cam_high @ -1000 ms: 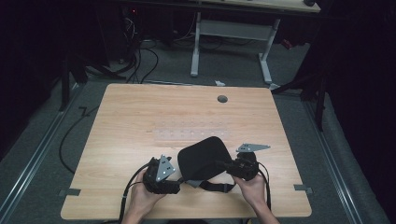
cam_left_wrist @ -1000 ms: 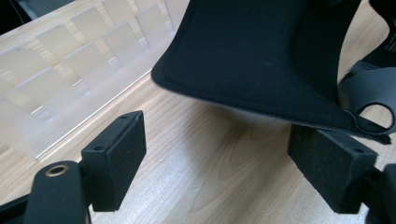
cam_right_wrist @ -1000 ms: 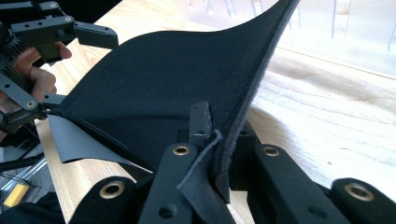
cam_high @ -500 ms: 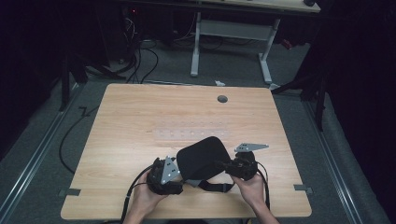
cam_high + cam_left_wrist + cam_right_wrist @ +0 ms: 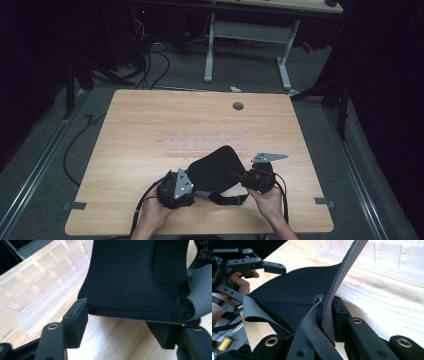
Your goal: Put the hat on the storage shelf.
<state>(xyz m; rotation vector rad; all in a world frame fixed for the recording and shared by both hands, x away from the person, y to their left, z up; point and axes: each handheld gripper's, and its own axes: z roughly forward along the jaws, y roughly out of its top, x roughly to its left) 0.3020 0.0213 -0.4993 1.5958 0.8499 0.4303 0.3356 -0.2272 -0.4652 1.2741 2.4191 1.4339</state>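
A black padded fabric piece (image 5: 216, 167) with a grey strap (image 5: 200, 295) and a black strap loop (image 5: 227, 200) sits near the front of the wooden table (image 5: 150, 125). My right gripper (image 5: 328, 312) is shut on its right edge, which stands up folded between the pads. My left gripper (image 5: 120, 327) is at the piece's left edge (image 5: 130, 312). Its jaws have just been closing, with that edge between them. The left fingertip (image 5: 77, 315) is at the fabric's corner and the pads are still wide apart. In the high view my left gripper (image 5: 192, 186) and right gripper (image 5: 245, 177) flank the piece.
A clear plastic strip with raised slots (image 5: 205, 143) lies flat on the table just beyond the fabric piece. A round cable hole (image 5: 238, 106) is near the far edge. Cables run over the floor to the left, and another desk's legs (image 5: 210, 50) stand behind.
The left gripper's jaws have narrowed around the fabric's edge. Both hands and the fabric piece have stayed about where they were.
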